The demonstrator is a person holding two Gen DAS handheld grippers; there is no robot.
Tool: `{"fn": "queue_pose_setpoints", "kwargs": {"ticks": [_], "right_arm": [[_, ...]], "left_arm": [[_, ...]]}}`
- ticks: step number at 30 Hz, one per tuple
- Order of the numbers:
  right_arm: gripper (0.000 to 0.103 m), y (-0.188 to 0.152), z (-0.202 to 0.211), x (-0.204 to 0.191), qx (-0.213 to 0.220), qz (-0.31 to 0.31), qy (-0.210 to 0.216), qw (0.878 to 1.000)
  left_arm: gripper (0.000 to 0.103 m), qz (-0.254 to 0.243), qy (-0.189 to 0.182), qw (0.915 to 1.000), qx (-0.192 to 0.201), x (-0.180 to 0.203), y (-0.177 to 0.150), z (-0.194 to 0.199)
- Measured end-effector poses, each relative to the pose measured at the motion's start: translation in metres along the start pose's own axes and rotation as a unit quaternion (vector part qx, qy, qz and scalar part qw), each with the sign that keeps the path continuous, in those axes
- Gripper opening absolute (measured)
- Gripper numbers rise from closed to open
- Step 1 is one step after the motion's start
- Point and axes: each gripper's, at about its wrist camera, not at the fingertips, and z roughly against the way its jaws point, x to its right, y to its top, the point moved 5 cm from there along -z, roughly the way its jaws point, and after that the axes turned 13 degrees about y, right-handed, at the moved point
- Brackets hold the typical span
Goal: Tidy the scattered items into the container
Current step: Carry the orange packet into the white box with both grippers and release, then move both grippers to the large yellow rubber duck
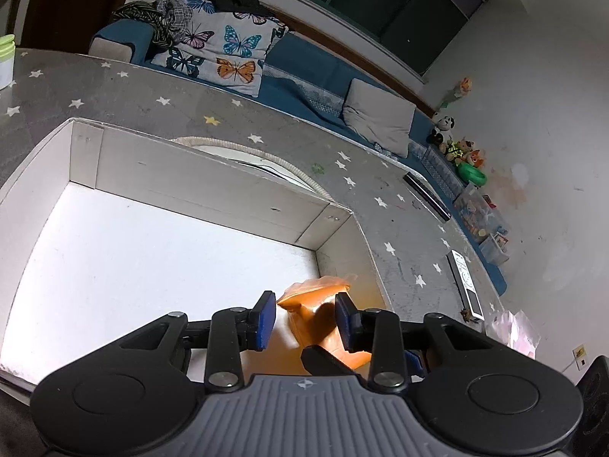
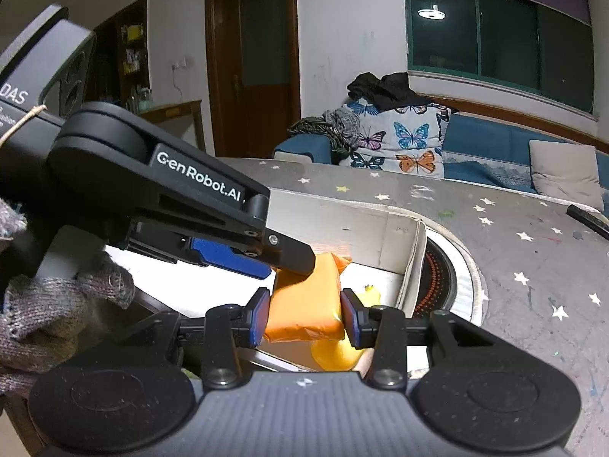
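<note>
An orange packet [image 2: 304, 304] is clamped between the pads of my right gripper [image 2: 304, 314], held over the near right corner of the white cardboard box [image 1: 213, 186]. In the left wrist view the packet [image 1: 316, 301] sits between the open jaws of my left gripper [image 1: 304, 320], whose pads stand apart from it. The other gripper's black finger [image 1: 327, 360] crosses below it. In the right wrist view the left gripper's arm [image 2: 182, 190] reaches in from the left above the packet. A yellow rubber duck [image 2: 342, 350] lies in the box under the packet.
The box [image 2: 380, 228] stands on a grey star-patterned table [image 1: 380, 198], partly over a round inset heater [image 2: 437, 278]. A white remote [image 1: 466, 285], a dark bar [image 1: 426, 196] and a pink bag [image 1: 514, 327] lie at the table's right. A sofa is behind.
</note>
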Motion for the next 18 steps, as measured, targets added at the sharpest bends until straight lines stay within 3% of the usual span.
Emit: {"fn": "queue_pose_setpoints", "kwargs": {"ticks": [14, 18], "right_arm": [[0.042, -0.008, 0.006, -0.009, -0.006, 0.006, -0.009, 1.000], [0.052, -0.010, 0.020, -0.011, 0.004, 0.004, -0.009, 1.000]], "left_arm": [[0.036, -0.013, 0.001, 0.9999, 0.009, 0.003, -0.011, 0.017], [0.036, -0.030, 0.004, 0.9994, 0.020, 0.008, -0.018, 0.030]]}}
